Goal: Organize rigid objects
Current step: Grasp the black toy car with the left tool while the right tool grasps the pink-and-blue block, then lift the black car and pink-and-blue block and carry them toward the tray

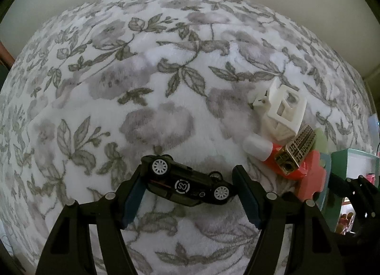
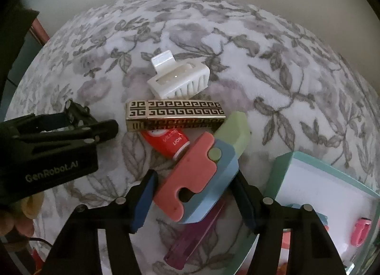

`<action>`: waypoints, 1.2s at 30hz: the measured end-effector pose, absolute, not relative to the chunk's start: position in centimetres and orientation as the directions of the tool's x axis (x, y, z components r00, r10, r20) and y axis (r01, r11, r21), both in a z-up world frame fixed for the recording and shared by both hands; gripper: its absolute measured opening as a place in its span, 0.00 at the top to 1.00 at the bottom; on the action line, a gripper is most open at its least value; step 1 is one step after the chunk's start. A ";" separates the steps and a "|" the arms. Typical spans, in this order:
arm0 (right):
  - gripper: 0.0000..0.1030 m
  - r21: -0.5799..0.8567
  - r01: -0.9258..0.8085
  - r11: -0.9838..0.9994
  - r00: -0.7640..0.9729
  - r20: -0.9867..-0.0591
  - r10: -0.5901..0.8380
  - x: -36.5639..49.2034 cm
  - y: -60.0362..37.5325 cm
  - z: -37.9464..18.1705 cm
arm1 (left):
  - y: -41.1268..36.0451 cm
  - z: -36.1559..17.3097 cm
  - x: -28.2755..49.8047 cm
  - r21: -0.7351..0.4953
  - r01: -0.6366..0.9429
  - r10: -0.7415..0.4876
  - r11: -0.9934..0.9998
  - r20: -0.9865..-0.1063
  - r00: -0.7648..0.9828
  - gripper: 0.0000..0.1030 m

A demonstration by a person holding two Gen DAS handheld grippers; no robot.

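Observation:
A black toy car [image 1: 187, 185] lies on its side on the floral blanket, between the fingers of my left gripper [image 1: 188, 191]; the jaws are wide and touch its ends at most lightly. My right gripper [image 2: 193, 197] is open around a pink, blue and green foam tool [image 2: 201, 175]. Beyond it lie a red tube [image 2: 169, 143], a gold patterned box [image 2: 175, 114] and a white hair claw [image 2: 179, 79]. The same pile shows in the left wrist view: claw [image 1: 282, 113], tube [image 1: 261, 149], gold box [image 1: 296, 151].
A teal-rimmed white box [image 2: 282, 168] stands at the right with a pink item [image 2: 361, 232] inside. A purple transparent piece [image 2: 197, 234] lies under the right gripper. The left gripper's body [image 2: 47, 146] is at the left in the right wrist view.

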State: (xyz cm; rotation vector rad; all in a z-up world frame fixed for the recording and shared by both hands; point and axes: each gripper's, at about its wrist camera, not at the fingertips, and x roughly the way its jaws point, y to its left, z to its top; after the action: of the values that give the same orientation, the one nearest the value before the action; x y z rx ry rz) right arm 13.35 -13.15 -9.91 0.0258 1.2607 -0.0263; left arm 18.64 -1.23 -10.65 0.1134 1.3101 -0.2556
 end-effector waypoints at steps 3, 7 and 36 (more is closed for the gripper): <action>0.43 0.009 0.045 0.999 0.316 -0.949 -0.006 13.3 -13.2 -9.8 | -1.2 -10.4 18.7 -0.066 0.243 -0.124 0.968 -0.965 0.232 0.29; 0.48 0.021 0.063 0.998 0.333 -0.943 -0.002 13.6 -13.8 -9.2 | -0.7 -9.1 18.9 -0.087 0.217 -0.142 0.972 -0.958 0.251 0.29; 0.79 0.110 0.116 0.987 0.454 -0.890 0.046 12.8 -17.1 -4.1 | -0.2 -2.6 18.5 -0.104 0.212 -0.182 0.972 -0.902 0.392 0.29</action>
State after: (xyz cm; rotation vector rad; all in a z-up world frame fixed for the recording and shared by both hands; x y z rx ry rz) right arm 12.83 -17.07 -4.10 0.1634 1.0997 -0.0432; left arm 18.51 -0.24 -2.65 0.0300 1.1409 -0.2501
